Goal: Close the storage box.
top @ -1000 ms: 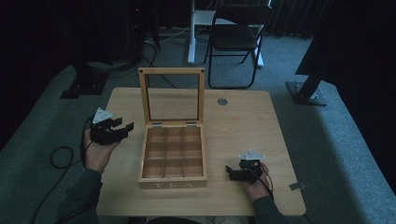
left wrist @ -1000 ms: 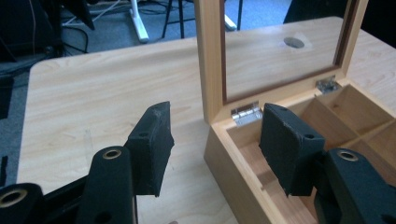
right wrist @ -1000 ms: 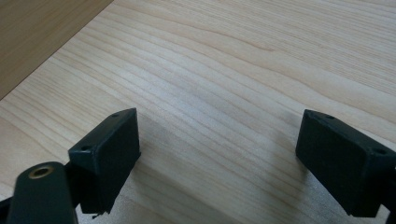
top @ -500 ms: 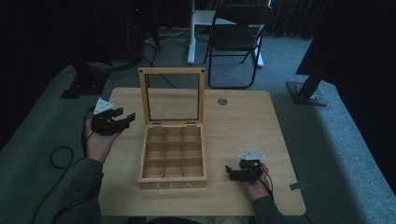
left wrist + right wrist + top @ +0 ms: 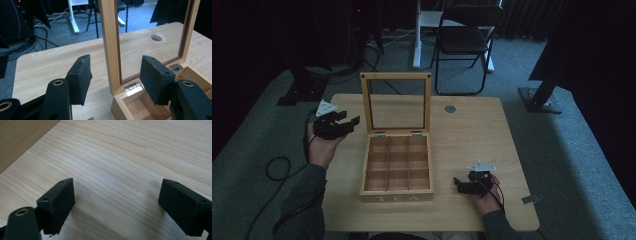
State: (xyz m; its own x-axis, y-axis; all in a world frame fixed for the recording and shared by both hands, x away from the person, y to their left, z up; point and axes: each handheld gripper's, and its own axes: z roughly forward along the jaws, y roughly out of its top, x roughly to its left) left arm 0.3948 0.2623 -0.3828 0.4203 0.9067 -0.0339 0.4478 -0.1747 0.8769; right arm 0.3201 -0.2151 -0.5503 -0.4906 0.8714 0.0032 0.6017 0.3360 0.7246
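Tea box sits mid-table, its glazed lid upright. Left gripper, whose jaws have just been opening and stand wide and empty, hovers beside the lid's frame; right gripper rests open and empty. Rigid wood, fragile pane: I'd grip the frame edge.

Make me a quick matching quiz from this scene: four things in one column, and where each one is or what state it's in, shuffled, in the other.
Things:
1. tea box lid
2. left gripper
3. right gripper
4. folding chair

Places or states:
A. low over the table, right of the tea box
B. on the carpet beyond the table
C. standing upright, open
D. held up beside the lid's left edge, jaws open and empty

Pairs: 1-C, 2-D, 3-A, 4-B
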